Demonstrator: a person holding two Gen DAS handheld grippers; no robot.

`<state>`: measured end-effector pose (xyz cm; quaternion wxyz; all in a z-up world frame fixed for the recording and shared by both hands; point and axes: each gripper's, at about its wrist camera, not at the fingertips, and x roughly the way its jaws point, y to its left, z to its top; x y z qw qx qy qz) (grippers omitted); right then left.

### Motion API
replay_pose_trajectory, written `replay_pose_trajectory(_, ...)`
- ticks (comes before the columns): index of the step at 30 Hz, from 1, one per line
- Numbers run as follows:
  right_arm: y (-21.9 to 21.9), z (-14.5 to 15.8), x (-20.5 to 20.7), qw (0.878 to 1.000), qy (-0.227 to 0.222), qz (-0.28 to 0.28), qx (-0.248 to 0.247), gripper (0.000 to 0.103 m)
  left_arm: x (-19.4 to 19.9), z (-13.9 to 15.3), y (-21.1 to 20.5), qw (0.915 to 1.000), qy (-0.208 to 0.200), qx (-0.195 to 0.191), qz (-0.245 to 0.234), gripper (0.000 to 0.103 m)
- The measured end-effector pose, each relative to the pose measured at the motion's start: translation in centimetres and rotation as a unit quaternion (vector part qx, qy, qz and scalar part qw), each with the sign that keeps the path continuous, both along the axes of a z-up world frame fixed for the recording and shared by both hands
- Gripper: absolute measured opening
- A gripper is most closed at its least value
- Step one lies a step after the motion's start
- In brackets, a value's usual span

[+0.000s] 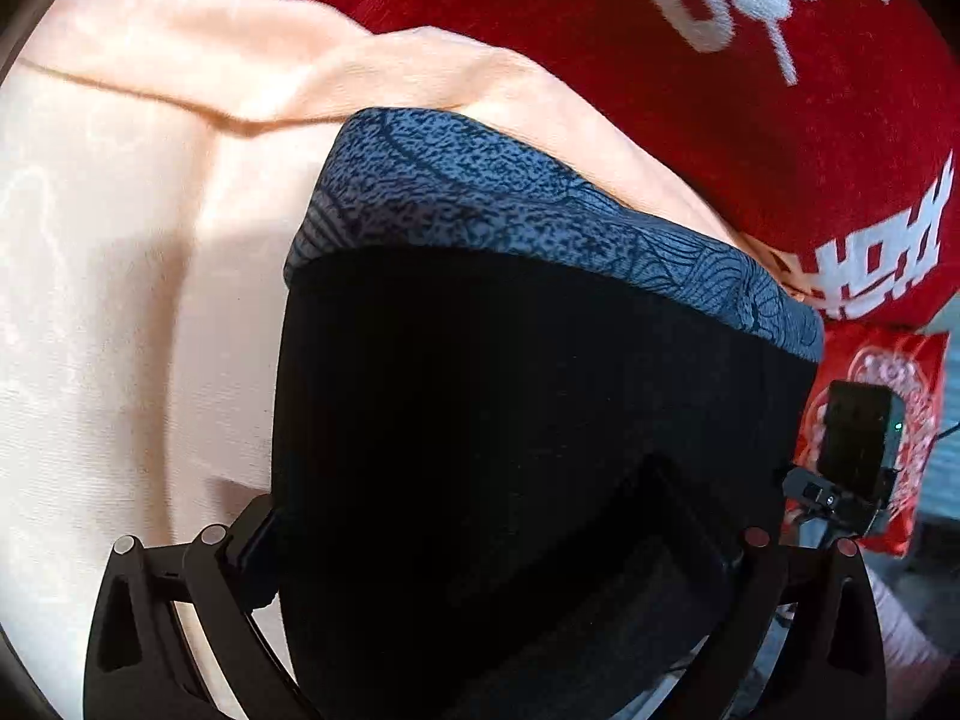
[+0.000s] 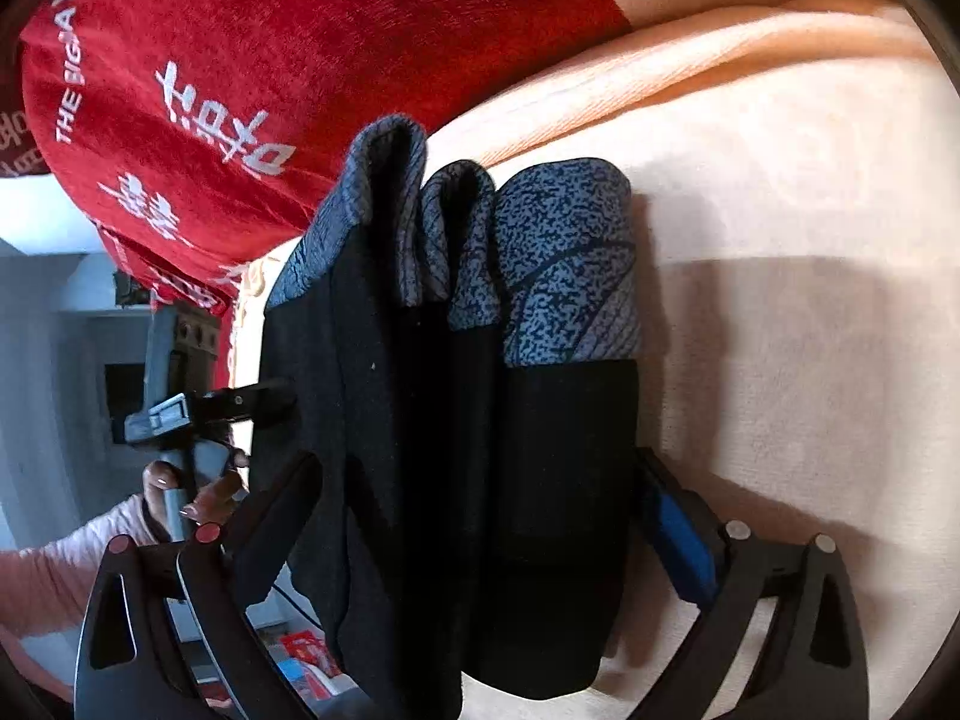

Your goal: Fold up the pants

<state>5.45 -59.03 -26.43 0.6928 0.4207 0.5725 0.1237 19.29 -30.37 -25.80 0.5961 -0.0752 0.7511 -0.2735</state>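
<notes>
The pants point(image 1: 510, 420) are black with a blue-grey speckled band, folded into a thick bundle over a peach sheet point(image 1: 120, 270). In the left wrist view they fill the space between the fingers of my left gripper point(image 1: 498, 540), which is shut on them. In the right wrist view the pants point(image 2: 456, 420) hang in several folds between the fingers of my right gripper point(image 2: 474, 516), which is shut on them. The left gripper point(image 2: 264, 402) shows there at the bundle's left edge, held by a hand point(image 2: 198, 492).
A red blanket point(image 1: 660, 90) with white lettering lies behind the peach sheet; it also shows in the right wrist view point(image 2: 240, 60). A red packet point(image 1: 876, 420) sits at the right. The right gripper's camera body point(image 1: 852, 438) is near it.
</notes>
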Motion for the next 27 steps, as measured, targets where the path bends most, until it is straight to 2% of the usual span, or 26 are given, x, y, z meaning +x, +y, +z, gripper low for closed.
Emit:
replay_pose_trajectory(4,-0.2,-0.1,0.1,1.0,0.018,-0.013,0.001,0.102,-0.2,0.3,-0.5,0.9999,-0.003,0.013,-0.002,0.103)
replay_pose_trajectory(6,0.1,0.2,0.3,0.999,0.033,-0.009,-0.021,0.097,-0.3,0.7,-0.9,0.9996,-0.016,0.024,-0.003,0.103)
replay_pose_trajectory(7,0.1,0.2,0.4,0.999,0.039,-0.007,-0.026,0.083,-0.6,1.3,-1.2,0.9987,-0.037,0.033,-0.009,0.102)
replay_pose_trajectory(9,0.0,0.4,0.4,0.999,0.039,-0.008,-0.016,0.072,-1.3,2.4,-1.7,0.9968,-0.067,0.038,-0.018,0.092)
replay_pose_trajectory(11,-0.3,0.9,0.1,0.999,0.035,-0.014,-0.013,0.052,-1.5,3.2,-1.8,0.9962,-0.079,0.035,-0.016,0.081)
replay_pose_trajectory(13,-0.6,1.5,-0.3,0.999,0.03,-0.024,0.001,0.046,-1.8,4.3,-1.5,0.9952,-0.092,0.032,-0.015,0.071)
replay_pose_trajectory(15,-0.5,2.3,-0.5,0.999,0.022,-0.023,0.004,0.043,-2.2,5.5,-1.4,0.9941,-0.104,0.026,-0.019,0.062)
replay_pose_trajectory(22,0.4,4.3,-2.1,0.999,0.011,-0.02,0.024,0.041,-3.8,8.3,-0.7,0.9919,-0.119,0.023,-0.037,0.061)
replay_pose_trajectory(27,2.3,5.7,-5.3,0.999,0.006,-0.034,0.035,0.041,-6.3,10.2,0.4,0.9907,-0.125,0.02,-0.051,0.061)
